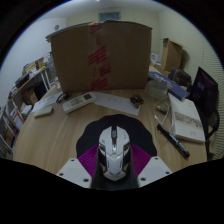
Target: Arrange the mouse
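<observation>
**Q:** On the round wooden table (60, 135), what lies nearest the camera?

**A:** A white-and-grey mouse (113, 150) resting on a round black mouse mat (85, 135). It sits between the two fingers of the gripper (112, 170), its tail end toward the camera and its nose pointing away across the table.

**Q:** In what state are the fingers?

**A:** The magenta pads (88, 158) flank the mouse on either side and appear to lie close against its flanks. Whether they press on it or merely stand about it cannot be told, since the mouse also rests on the mat.

**Q:** Which containers appear, and what do they hold?

**A:** A large brown cardboard box (95, 55) with red markings stands upright at the far side of the table, beyond the mat; its interior is not visible. Shelving (25, 95) to the left holds assorted items too small to identify.

**Q:** What else lies on the table?

**A:** A white elongated device (78, 101) lies in front of the box. To the right of the mat, an open book or stack of papers (186, 120) rests beside a dark stick-like object (172, 140). A dark monitor (207, 92) stands at the far right.
</observation>
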`<state>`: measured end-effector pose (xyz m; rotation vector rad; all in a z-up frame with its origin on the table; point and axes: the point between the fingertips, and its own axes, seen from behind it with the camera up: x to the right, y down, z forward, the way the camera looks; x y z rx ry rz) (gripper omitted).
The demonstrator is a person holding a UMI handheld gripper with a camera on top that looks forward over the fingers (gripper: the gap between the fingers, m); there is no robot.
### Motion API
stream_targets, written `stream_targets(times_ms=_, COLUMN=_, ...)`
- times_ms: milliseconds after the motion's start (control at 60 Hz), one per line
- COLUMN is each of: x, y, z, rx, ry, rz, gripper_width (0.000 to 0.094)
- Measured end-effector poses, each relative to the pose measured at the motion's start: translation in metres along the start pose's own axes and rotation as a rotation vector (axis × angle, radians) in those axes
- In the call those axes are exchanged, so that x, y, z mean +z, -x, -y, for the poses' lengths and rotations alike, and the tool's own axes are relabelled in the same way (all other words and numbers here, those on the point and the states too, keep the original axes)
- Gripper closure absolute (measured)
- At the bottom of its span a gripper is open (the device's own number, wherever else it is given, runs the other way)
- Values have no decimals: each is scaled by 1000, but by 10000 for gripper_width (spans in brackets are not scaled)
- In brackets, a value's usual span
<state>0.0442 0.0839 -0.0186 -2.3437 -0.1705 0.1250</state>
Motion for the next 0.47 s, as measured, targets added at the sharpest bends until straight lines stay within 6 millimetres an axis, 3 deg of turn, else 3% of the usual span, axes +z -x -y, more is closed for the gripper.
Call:
stream_targets(times_ms=67, x=0, y=1, z=1, rx=-11, ry=44, rz=13, gripper_width=400)
stream_targets(times_ms=83, x=0, y=2, z=1, rx=-14, ry=57, rz=19, gripper_width=334)
stream_targets(times_ms=100, x=0, y=2, z=0, rx=-16, ry=66, rz=24, gripper_width=361)
stream_targets(times_ms=183, x=-8, y=5, z=-4, rx=-21, ry=98, rz=28, gripper_width=30)
stream_targets(times_ms=217, x=-13, y=5, z=-3, rx=-23, ry=93, rz=28, gripper_width=104)
stream_targets(times_ms=300, x=-35, y=13, z=-5, rx=-1, ry=93, rz=29, gripper_width=98)
stream_targets(times_ms=467, x=-99, y=38, z=-17, rx=37, ry=88, rz=-1, gripper_width=98)
